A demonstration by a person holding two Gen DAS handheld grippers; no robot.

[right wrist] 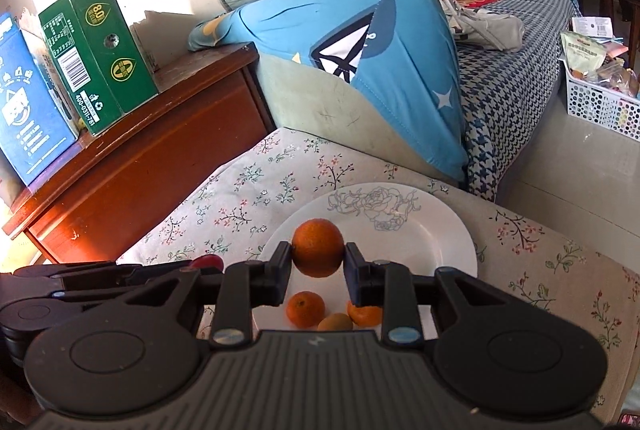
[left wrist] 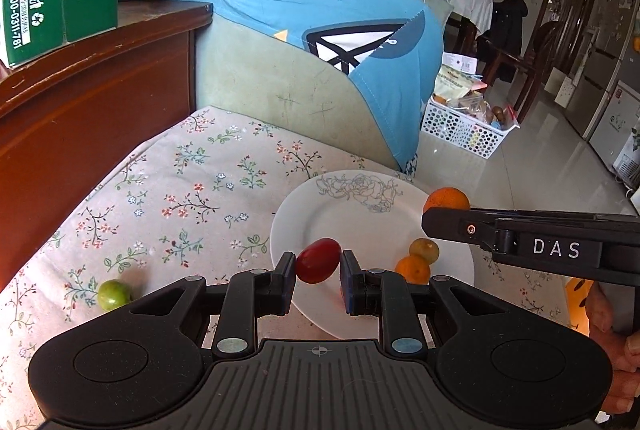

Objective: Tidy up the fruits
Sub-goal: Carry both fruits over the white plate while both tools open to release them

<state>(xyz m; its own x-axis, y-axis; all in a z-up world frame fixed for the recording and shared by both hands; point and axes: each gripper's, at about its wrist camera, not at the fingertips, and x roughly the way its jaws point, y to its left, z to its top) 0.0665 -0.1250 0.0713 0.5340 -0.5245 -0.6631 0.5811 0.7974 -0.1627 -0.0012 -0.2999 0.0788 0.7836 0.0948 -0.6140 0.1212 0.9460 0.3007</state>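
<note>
Left wrist view: my left gripper (left wrist: 318,262) pinches a red fruit (left wrist: 318,260) above the near rim of the white plate (left wrist: 344,214), which sits on the floral-clothed desk (left wrist: 192,190). Two small citrus fruits (left wrist: 414,268) lie on the plate at 3 o'clock of the red fruit; a green fruit (left wrist: 115,295) rests on the cloth at 9 o'clock.

Right wrist view: my right gripper (right wrist: 318,254) pinches an orange (right wrist: 318,247) over the plate (right wrist: 420,230). Three small citrus fruits (right wrist: 306,309) lie below it at 6 o'clock.
</note>
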